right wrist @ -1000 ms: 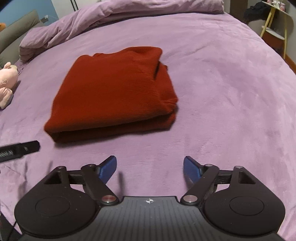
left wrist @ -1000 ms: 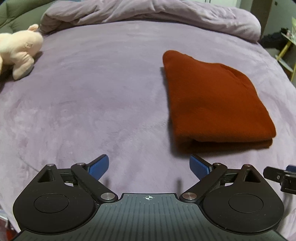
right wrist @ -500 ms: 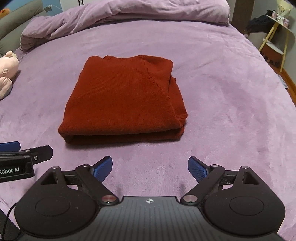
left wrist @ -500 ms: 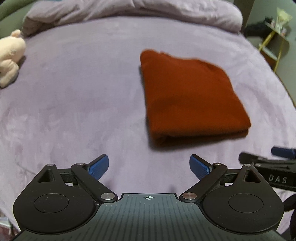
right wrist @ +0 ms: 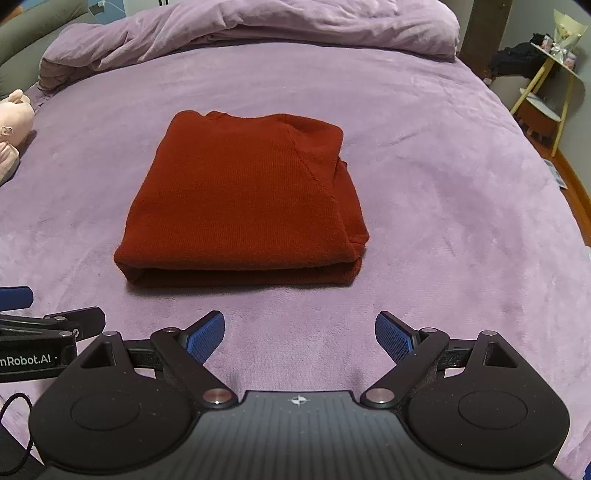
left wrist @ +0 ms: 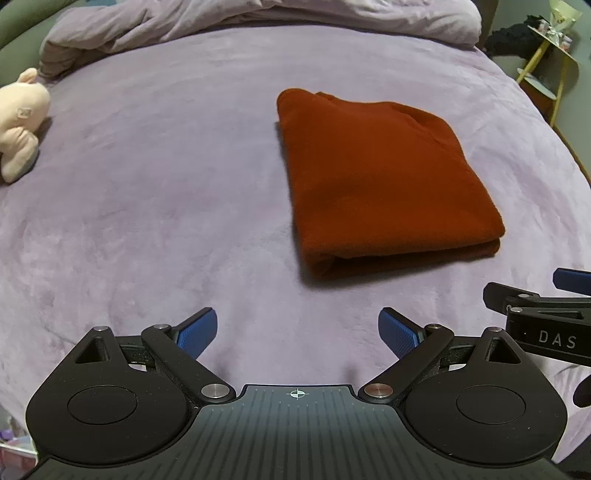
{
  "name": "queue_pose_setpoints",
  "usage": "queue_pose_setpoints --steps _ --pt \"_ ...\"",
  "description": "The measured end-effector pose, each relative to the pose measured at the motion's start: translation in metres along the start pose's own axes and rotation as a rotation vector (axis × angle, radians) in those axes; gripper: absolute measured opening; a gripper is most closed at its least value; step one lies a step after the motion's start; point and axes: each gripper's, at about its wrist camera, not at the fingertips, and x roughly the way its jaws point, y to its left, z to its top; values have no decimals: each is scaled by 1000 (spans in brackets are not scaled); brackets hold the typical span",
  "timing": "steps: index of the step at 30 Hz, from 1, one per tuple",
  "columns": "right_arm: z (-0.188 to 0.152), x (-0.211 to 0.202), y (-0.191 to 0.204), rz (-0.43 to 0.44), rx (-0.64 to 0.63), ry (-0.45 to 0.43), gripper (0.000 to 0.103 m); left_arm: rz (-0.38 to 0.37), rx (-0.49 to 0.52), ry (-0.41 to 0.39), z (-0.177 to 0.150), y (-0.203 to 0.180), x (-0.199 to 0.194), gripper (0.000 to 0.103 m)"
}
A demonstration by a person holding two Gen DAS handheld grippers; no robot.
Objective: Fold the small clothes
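A rust-red knit garment point(left wrist: 380, 184) lies folded into a neat rectangle on the purple bedspread; it also shows in the right wrist view point(right wrist: 251, 203). My left gripper point(left wrist: 297, 332) is open and empty, hovering over the bed in front of the garment's near left corner. My right gripper point(right wrist: 299, 334) is open and empty, in front of the garment's near folded edge. Neither gripper touches the cloth. The right gripper shows at the right edge of the left wrist view point(left wrist: 535, 302), and the left one at the left edge of the right wrist view point(right wrist: 48, 325).
A pink plush toy point(left wrist: 18, 118) lies at the left of the bed. A bunched purple duvet point(right wrist: 258, 26) runs along the far side. A yellow-legged side table point(right wrist: 546, 103) stands beside the bed on the right.
Both grippers have drawn back from the folded garment and turned slightly, so it sits farther off and more centred. The garment has not moved. Both grippers stayed open.
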Motion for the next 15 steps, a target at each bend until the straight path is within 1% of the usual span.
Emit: queue_pose_setpoints --steps 15 --pt "0 -2 -1 -7 2 5 89 -9 -8 13 1 -1 -2 98"
